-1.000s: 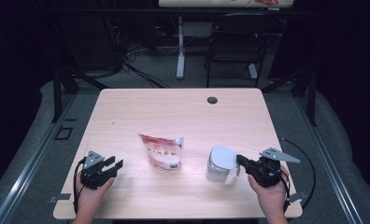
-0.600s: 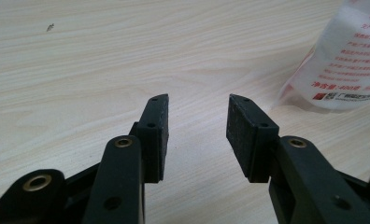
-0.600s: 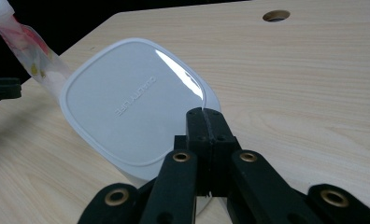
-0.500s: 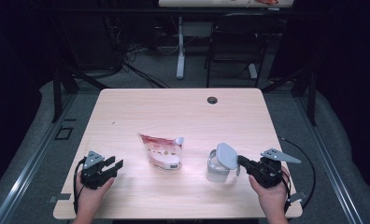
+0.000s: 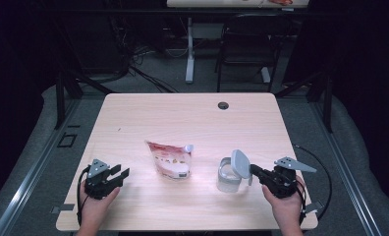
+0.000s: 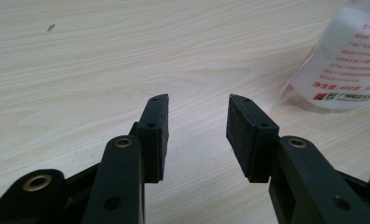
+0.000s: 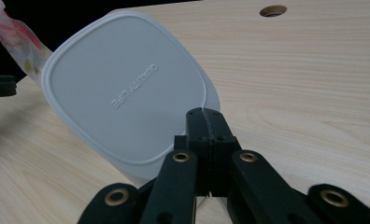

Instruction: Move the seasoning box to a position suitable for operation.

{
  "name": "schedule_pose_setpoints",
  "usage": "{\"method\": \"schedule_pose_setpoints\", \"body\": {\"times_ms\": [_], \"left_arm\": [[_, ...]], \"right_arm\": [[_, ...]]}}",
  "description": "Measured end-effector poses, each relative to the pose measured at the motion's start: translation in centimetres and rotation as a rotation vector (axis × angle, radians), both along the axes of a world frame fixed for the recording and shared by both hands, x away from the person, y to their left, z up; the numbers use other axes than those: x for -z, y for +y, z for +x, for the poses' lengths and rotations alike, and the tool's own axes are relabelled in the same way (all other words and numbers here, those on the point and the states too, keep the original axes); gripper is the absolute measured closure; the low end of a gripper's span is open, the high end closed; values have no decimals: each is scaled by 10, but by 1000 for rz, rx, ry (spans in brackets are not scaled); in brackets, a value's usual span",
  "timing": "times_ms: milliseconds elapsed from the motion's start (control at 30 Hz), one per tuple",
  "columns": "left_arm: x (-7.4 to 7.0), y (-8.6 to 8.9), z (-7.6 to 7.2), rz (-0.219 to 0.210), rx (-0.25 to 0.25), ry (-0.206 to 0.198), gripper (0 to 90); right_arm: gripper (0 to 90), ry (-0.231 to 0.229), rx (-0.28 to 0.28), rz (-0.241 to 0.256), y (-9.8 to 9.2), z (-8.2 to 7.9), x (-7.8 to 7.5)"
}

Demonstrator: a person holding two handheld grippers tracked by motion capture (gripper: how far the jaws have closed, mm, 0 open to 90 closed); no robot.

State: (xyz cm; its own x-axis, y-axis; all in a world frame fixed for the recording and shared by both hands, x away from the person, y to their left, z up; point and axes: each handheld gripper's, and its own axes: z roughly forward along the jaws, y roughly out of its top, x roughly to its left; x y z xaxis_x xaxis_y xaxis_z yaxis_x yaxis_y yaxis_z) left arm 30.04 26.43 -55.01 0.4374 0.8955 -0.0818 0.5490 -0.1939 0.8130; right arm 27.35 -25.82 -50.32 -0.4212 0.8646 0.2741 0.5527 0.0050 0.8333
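Over on the left side of the pale wooden table, the left gripper rests idle, jaws apart with nothing between them. Next along, the soft red-and-white plastic refill pouch with its white spout lies flat, just left of the clear square plastic container. Then the action: the right gripper, jaws pinched together on the edge of the grey rounded-square plastic lid, tilts it up over the container. I'd say lift it slowly, keep the pinch firm on that thin rim, and carry it clear to the container's right so the tub doesn't tip.
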Motion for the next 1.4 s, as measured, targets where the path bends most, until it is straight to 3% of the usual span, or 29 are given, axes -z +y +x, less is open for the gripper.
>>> {"method": "schedule_pose_setpoints", "body": {"times_ms": [1033, 1267, 1400], "left_arm": [[-1, 1, 0, 4, 1, -1, 591], [-1, 1, -1, 2, 0, -4, 591], [-1, 1, -1, 3, 1, -7, 591]], "right_arm": [[900, 40, 16, 3, -2, 2, 9], [900, 43, 21, -5, -3, 1, 11], [883, 42, 31, -40, -5, 0, 13]]}}
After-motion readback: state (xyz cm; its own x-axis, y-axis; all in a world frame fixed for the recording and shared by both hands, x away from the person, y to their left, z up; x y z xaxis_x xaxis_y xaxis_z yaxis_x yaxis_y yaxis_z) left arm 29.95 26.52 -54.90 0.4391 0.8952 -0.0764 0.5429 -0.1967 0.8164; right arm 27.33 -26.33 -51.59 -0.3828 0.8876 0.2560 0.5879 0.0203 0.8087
